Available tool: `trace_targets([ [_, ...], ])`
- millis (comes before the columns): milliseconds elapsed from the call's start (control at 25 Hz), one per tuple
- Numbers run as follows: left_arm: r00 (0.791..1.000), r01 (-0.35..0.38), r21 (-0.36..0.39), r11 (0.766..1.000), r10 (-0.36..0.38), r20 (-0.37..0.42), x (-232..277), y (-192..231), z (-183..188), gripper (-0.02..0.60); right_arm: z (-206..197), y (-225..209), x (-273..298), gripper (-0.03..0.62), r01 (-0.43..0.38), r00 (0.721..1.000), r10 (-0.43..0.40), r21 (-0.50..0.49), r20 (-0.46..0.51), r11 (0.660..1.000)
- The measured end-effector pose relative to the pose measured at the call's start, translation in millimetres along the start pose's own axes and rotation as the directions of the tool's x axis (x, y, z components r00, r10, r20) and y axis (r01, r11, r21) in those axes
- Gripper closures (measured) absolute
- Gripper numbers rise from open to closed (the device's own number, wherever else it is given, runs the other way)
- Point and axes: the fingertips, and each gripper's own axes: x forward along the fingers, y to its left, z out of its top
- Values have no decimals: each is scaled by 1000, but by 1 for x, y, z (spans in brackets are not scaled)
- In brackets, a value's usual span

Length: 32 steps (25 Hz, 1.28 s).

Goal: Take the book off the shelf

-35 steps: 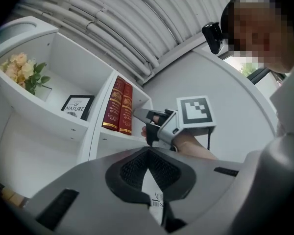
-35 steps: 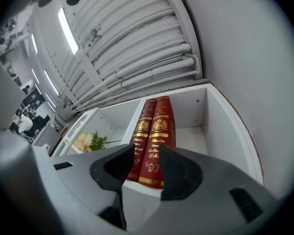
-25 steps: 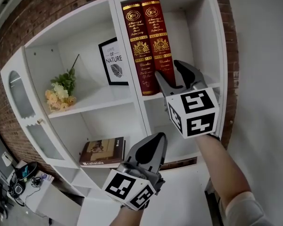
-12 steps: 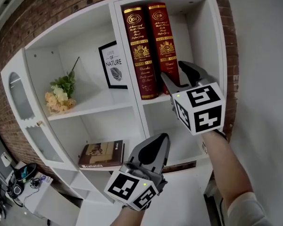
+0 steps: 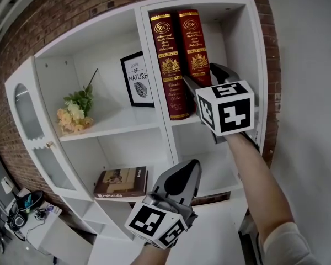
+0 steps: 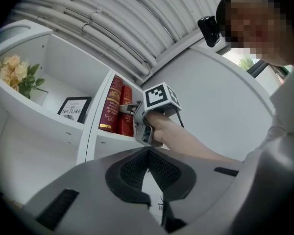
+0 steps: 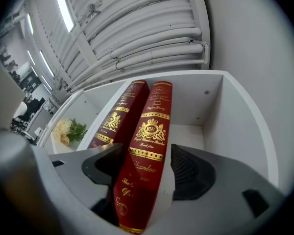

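Red books point(image 5: 166, 59) x2, R gripper point(image 5: 198, 73) jaws just opening round right book point(image 5: 193, 37), L gripper point(image 5: 187, 167) jaws together

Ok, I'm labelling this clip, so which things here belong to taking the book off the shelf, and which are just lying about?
In the job: right-hand red book; white shelf; right claw, its jaws just opened wider, that book between them.
Just lying about: left-hand red book; framed print; flowers; flat book on the lower shelf; left claw, shut and empty.
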Motion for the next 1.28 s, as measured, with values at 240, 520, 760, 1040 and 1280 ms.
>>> trace_targets([
  [240,1000,-6,3,1000,6,-3,-2,1,-1,571,-3,-6,14,306,21,998,-18,35,-68,999],
  [520,1000,-5,3,1000,5,4,-5,-1,1,571,-7,-10,19,310,6,994,1,56,-113,998],
  [760,1000,-1,-4,1000,1,4,-10,-2,2,571,3,-10,-1,321,1,996,6,75,-87,997],
  [1040,1000,15,-16,1000,-15,2,-14,-6,0,571,14,-10,-19,321,-35,997,42,100,-69,994],
  [1280,1000,19,-12,1000,-18,11,-18,-12,6,571,13,-11,-5,295,-9,993,12,26,-117,1000],
])
